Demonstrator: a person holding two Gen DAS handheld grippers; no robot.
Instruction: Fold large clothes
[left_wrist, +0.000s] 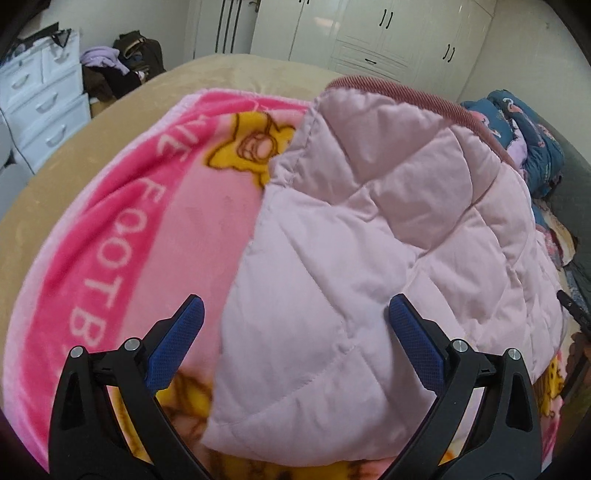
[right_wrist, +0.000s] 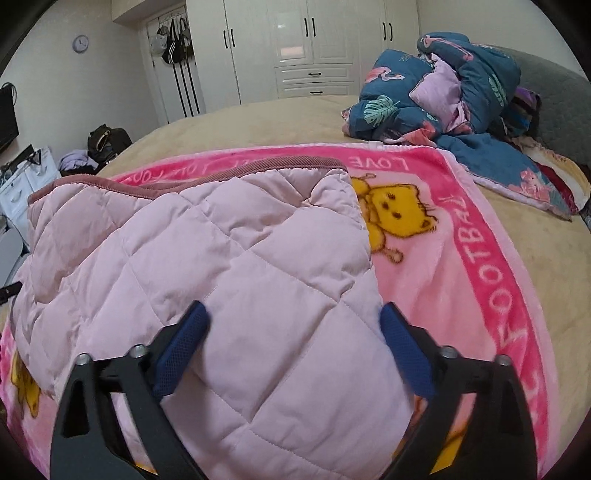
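A pale pink quilted jacket (left_wrist: 369, 236) with a darker pink ribbed hem lies folded on a pink cartoon blanket (left_wrist: 122, 229) spread on the bed. My left gripper (left_wrist: 295, 310) is open, its blue pads hovering over the jacket's near left part, holding nothing. In the right wrist view the jacket (right_wrist: 207, 258) fills the left and middle, on the blanket (right_wrist: 461, 258). My right gripper (right_wrist: 293, 314) is open over the jacket's near right edge, empty.
A heap of blue patterned bedding (right_wrist: 443, 96) lies at the bed's far right, by a grey headboard (right_wrist: 554, 110). White wardrobes (right_wrist: 314, 48) line the far wall. A white drawer unit (left_wrist: 44, 99) and bags (left_wrist: 129, 62) stand left of the beige bed (right_wrist: 258, 122).
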